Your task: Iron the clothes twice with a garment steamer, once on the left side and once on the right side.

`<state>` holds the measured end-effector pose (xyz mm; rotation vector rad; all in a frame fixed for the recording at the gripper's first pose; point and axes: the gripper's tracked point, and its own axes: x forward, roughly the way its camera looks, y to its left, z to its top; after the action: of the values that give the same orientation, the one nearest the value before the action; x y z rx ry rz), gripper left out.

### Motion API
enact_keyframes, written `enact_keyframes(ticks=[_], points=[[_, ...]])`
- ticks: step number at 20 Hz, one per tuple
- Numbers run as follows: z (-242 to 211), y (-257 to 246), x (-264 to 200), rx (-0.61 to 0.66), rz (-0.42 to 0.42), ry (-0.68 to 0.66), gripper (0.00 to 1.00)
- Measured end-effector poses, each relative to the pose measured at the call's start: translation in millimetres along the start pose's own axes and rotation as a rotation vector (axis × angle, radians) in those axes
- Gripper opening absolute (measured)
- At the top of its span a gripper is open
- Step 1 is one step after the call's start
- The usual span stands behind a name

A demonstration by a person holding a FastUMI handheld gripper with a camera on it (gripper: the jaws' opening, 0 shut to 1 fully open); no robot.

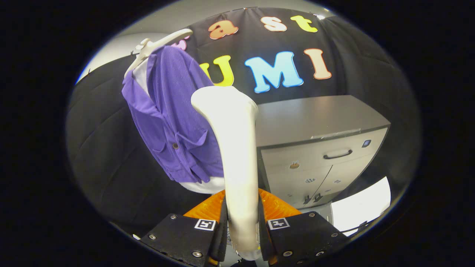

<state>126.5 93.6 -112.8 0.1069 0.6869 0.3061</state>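
The gripper [241, 222] clamps the garment steamer [233, 148] upright by its handle, its head just beside the purple shirt's [174, 122] right panel, shirt hanging beyond.

Light is even and fairly dim against the dark cloth, brightest on the white garment steamer [237, 155], whose head glares softly toward 12 o'clock. A blown-out white patch sits at 4 o'clock. Fisheye bending curves the grey cabinet [319, 148] and stretches the gripper [242, 226] fingers, closed on the steamer, at 6 o'clock. Focus holds centrally; edges soften.
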Motion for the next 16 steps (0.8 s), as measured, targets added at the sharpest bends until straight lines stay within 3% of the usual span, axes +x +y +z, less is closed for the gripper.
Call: enact_keyframes(ticks=[4, 7, 16], points=[[54, 0, -39, -0.009, 0.026, -0.236, 0.36], [64, 7, -48, -0.038, 0.019, -0.314, 0.36], [90, 43, -61, -0.188, -0.191, -0.608, 0.37]])
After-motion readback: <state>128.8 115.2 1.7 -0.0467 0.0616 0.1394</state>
